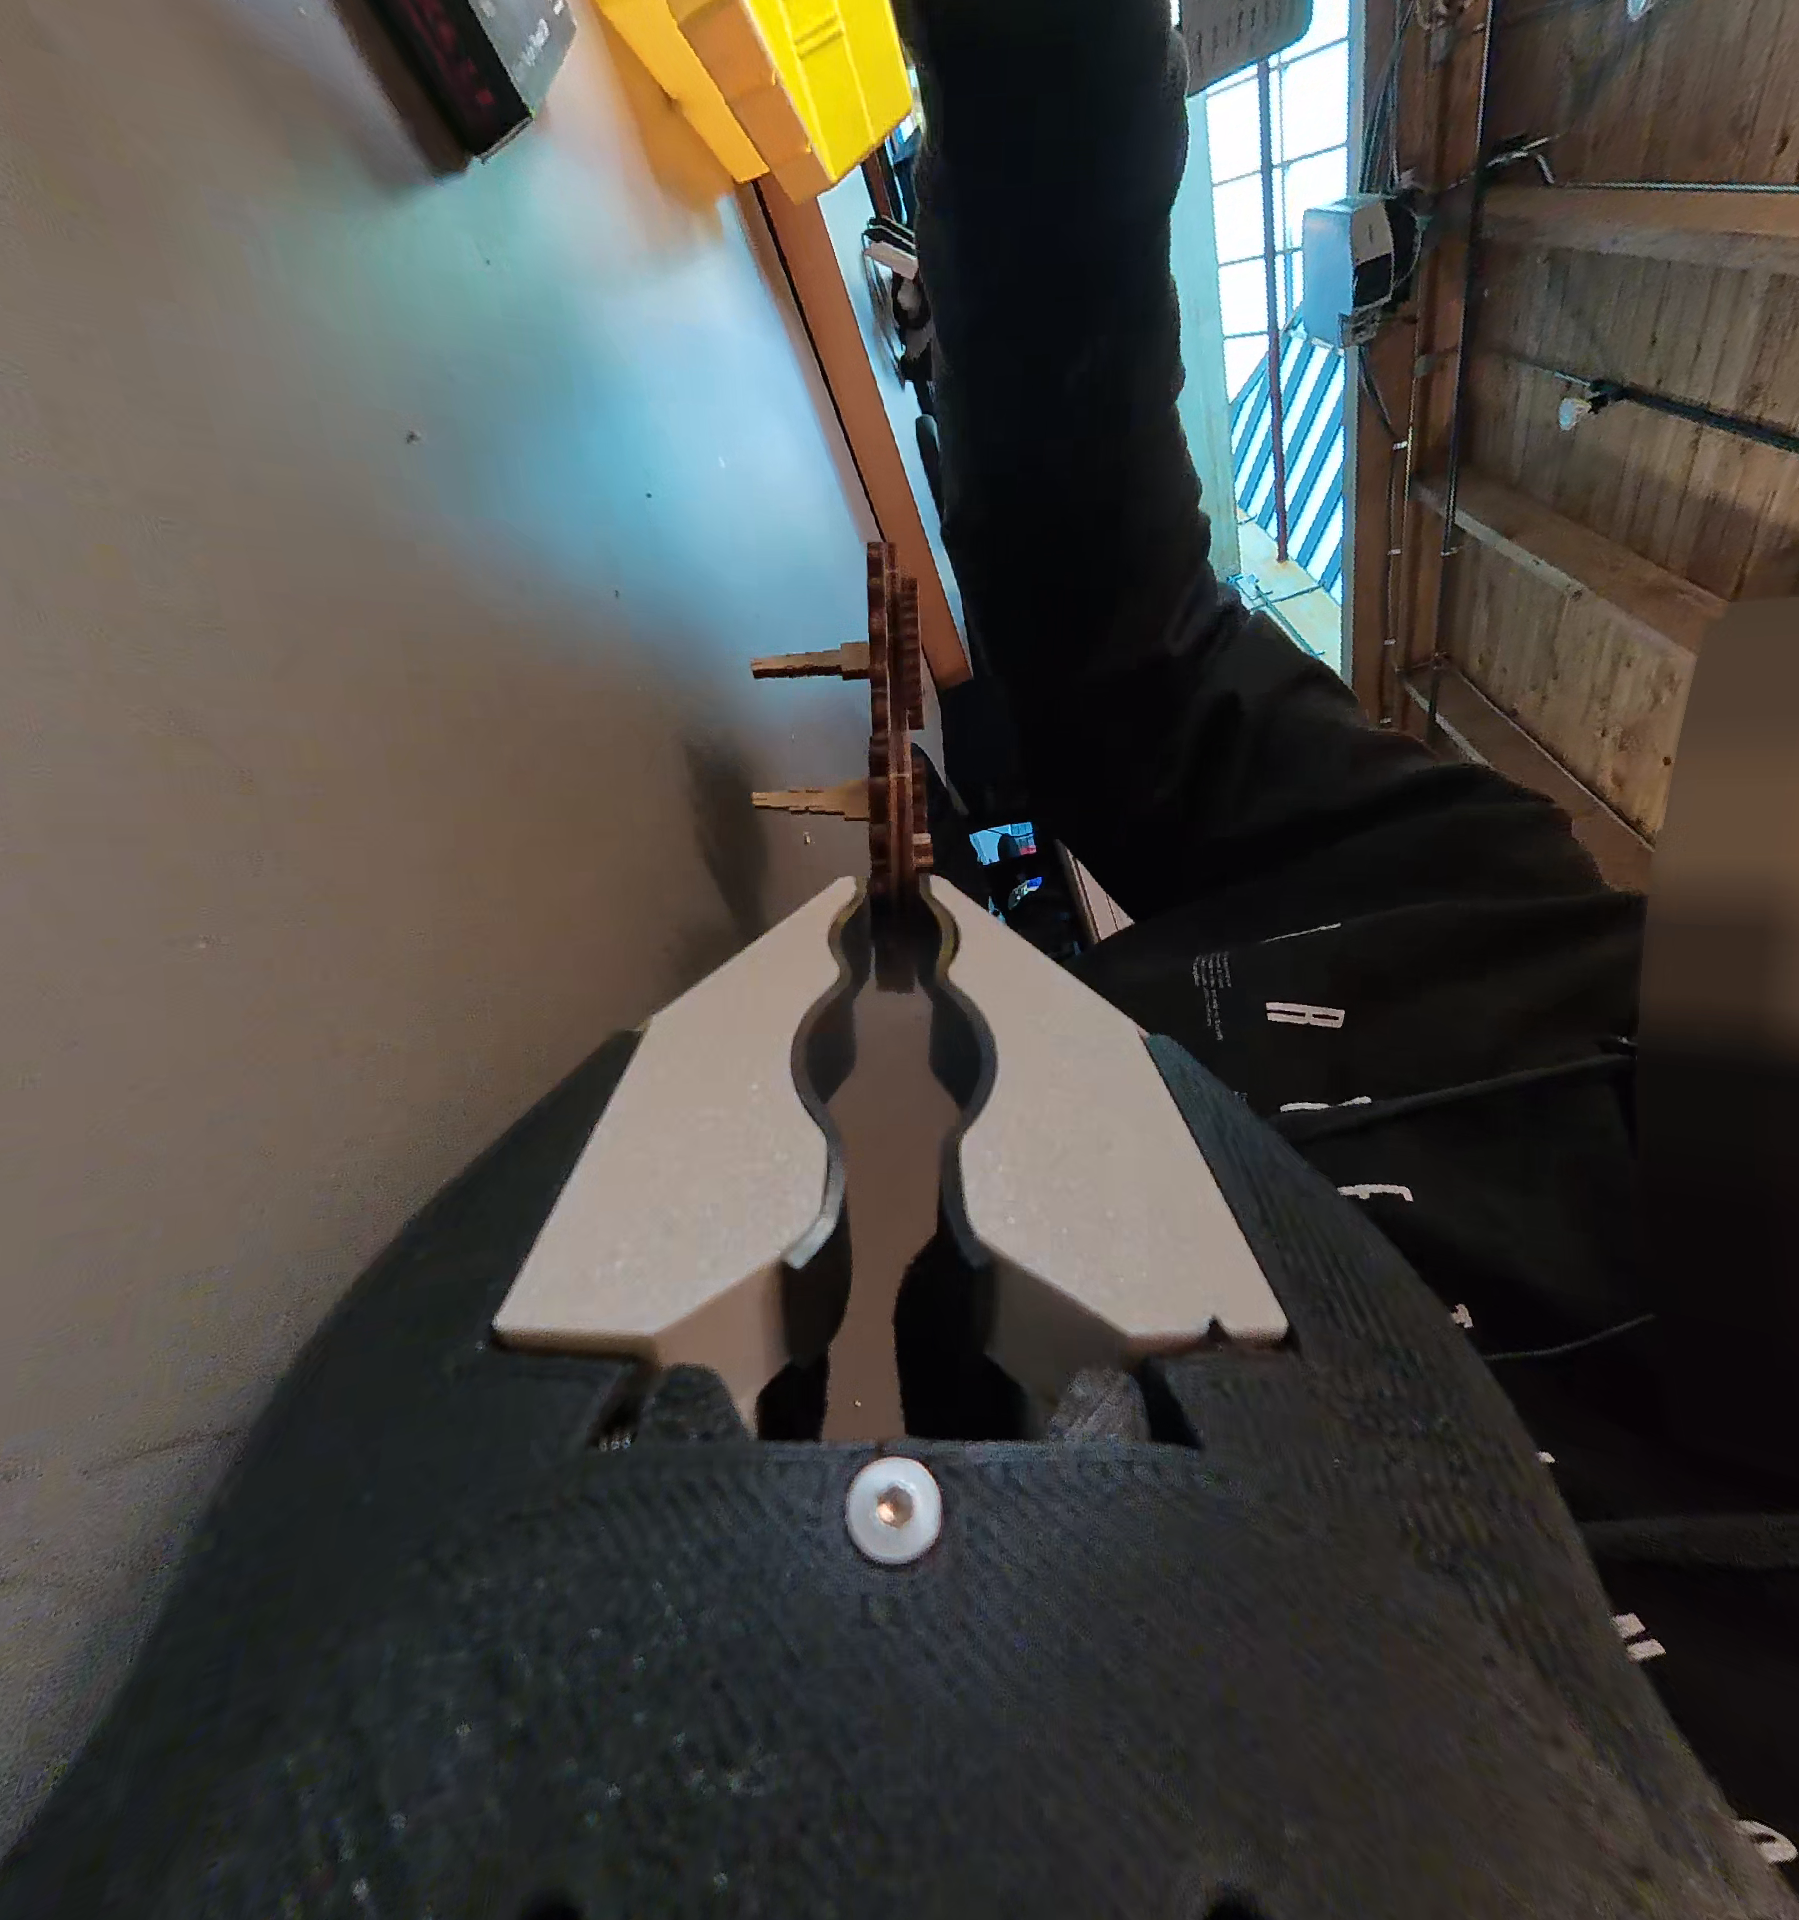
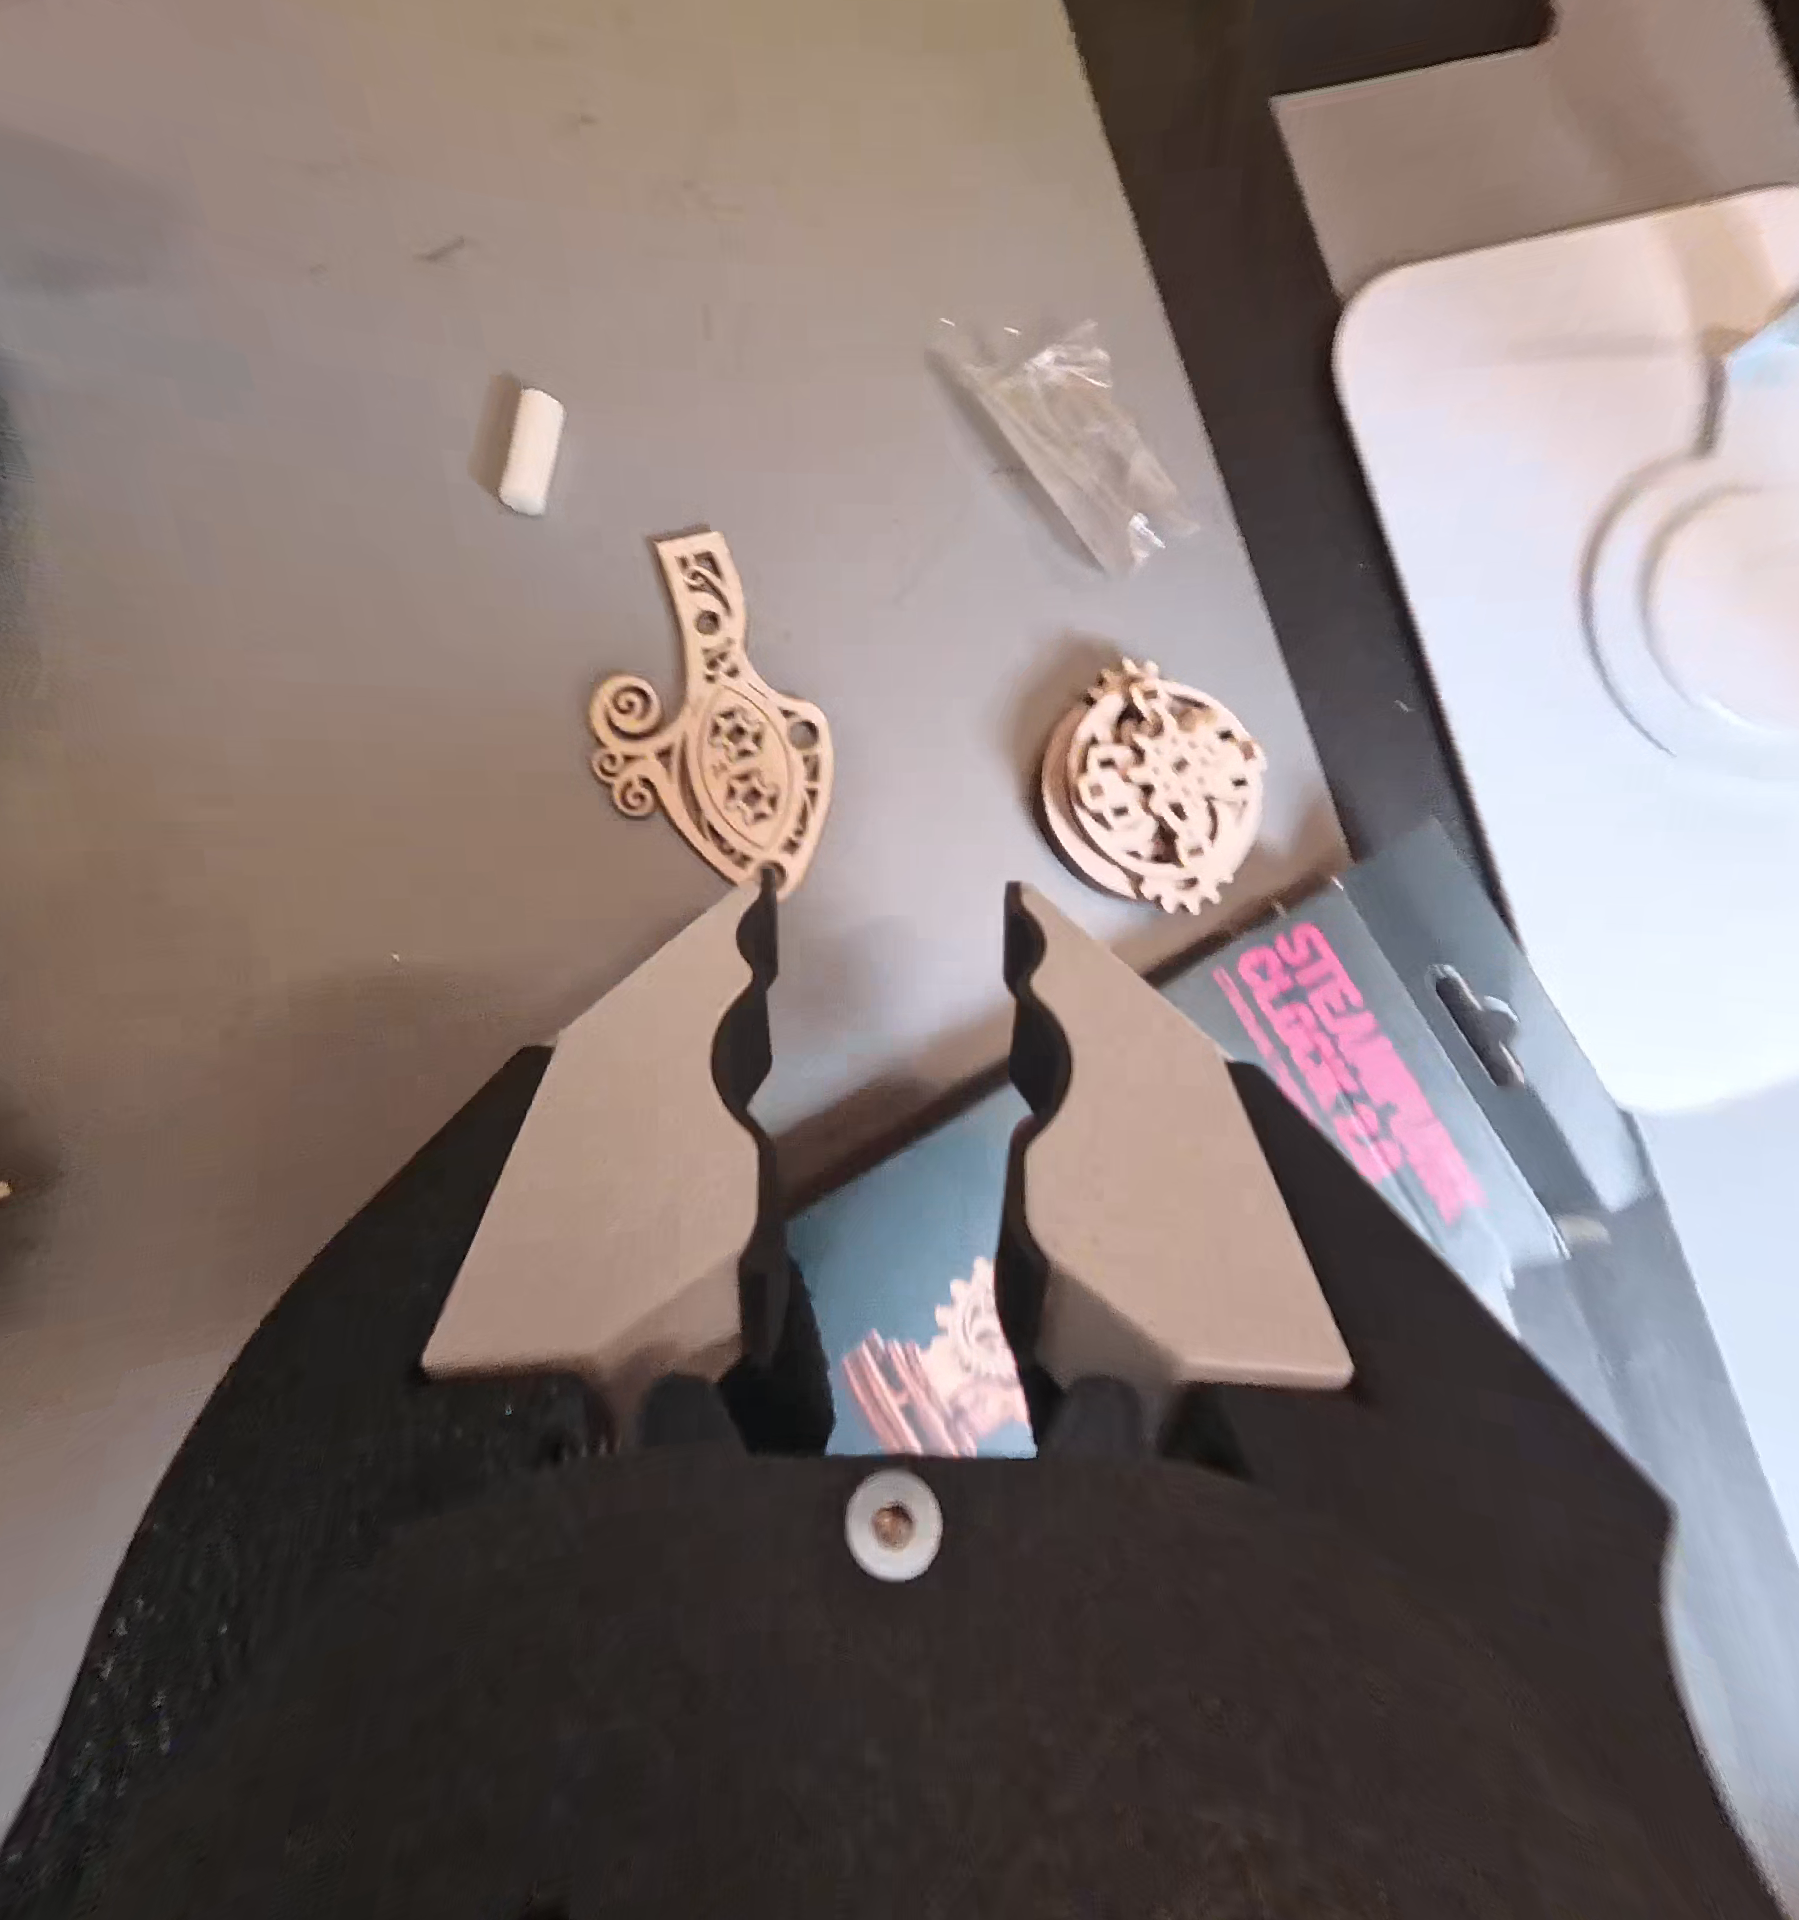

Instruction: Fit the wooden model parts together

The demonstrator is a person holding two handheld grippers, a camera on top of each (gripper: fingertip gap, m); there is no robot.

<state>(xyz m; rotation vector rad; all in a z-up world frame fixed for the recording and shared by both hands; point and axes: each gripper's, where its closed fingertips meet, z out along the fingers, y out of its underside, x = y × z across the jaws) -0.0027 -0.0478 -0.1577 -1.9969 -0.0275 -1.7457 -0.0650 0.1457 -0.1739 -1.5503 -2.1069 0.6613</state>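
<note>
A stacked wooden part (image 1: 895,717), seen edge-on with two pegs sticking out sideways, is being pinched at the tips of the left gripper (image 1: 893,914). The right gripper (image 2: 890,904) is being held spread and empty above the grey table (image 2: 251,520), where an ornate flat wooden piece (image 2: 713,743) and a round gear assembly (image 2: 1149,784) are lying apart.

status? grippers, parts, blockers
Left gripper shut on wooden subassembly, edge-on. Right gripper open, empty, above flat ornate piece and round gear assembly. Nothing blocking.
</note>
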